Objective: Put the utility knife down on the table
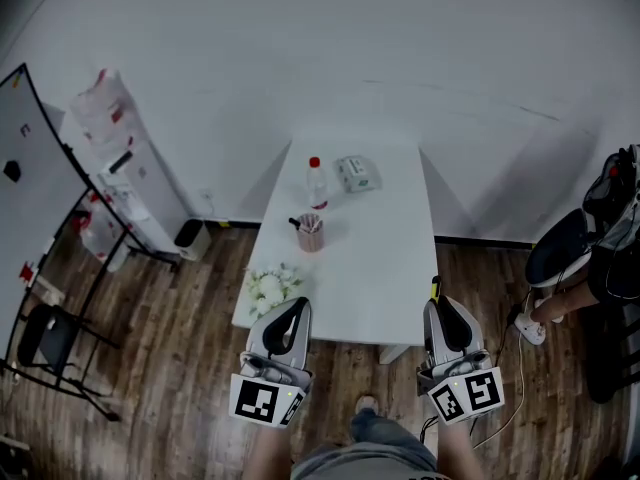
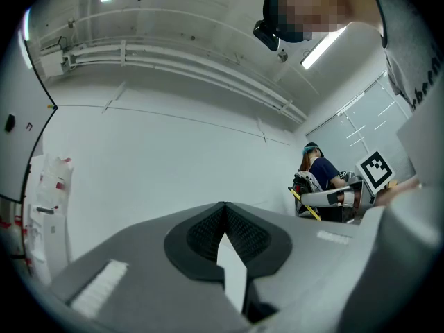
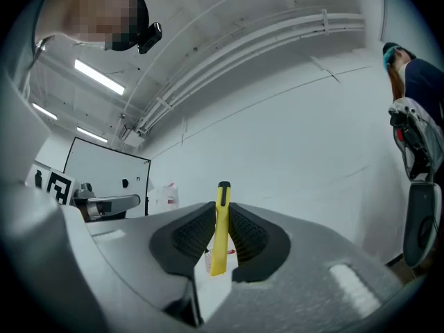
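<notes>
A yellow utility knife with a black tip stands upright between the jaws of my right gripper, which is shut on it. In the head view its yellow end pokes out past the right gripper at the near right corner of the white table. My left gripper hovers at the table's near left corner. Its jaws are pressed together with nothing between them. Both grippers are tilted up toward the wall.
On the table stand a bottle with a red cap, a tissue pack, a pink cup of pens and white flowers. A whiteboard stand is at left, and a seated person at right.
</notes>
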Available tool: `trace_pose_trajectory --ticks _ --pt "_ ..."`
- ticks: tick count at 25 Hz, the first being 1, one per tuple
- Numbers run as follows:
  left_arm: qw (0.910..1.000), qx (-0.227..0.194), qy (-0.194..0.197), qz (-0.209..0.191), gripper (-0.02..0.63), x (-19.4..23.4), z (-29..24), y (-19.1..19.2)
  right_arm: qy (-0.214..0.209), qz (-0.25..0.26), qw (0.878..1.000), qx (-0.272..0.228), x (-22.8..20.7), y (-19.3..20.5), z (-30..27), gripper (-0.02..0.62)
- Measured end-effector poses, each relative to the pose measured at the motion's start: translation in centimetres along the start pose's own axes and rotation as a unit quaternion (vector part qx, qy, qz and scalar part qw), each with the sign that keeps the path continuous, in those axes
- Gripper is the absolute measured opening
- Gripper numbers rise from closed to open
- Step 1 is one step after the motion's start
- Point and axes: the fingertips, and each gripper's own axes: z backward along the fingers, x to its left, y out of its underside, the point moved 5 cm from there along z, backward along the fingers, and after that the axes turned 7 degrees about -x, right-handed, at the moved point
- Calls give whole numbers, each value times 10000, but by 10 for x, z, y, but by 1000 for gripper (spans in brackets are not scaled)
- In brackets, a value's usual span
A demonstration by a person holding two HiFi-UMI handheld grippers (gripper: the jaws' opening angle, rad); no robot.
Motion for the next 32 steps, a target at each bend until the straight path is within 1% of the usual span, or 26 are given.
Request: trace_pose_trajectory --ticks 9,16,22,32 --pt "9997 74 -171 -134 15 -1 -41 12 -215 -182 9996 -21 -42 9 -36 61" --pt "9991 -1 -329 -283 15 -7 -59 16 -392 -315 9987 -42 -65 17 -50 60" --pt "9986 42 -437 -303 15 -6 -66 20 -488 -436 9979 34 -73 26 -60 61" --pt "9988 71 -321 -355 15 3 -83 23 -442 -478 9978 95 -78 34 -76 60"
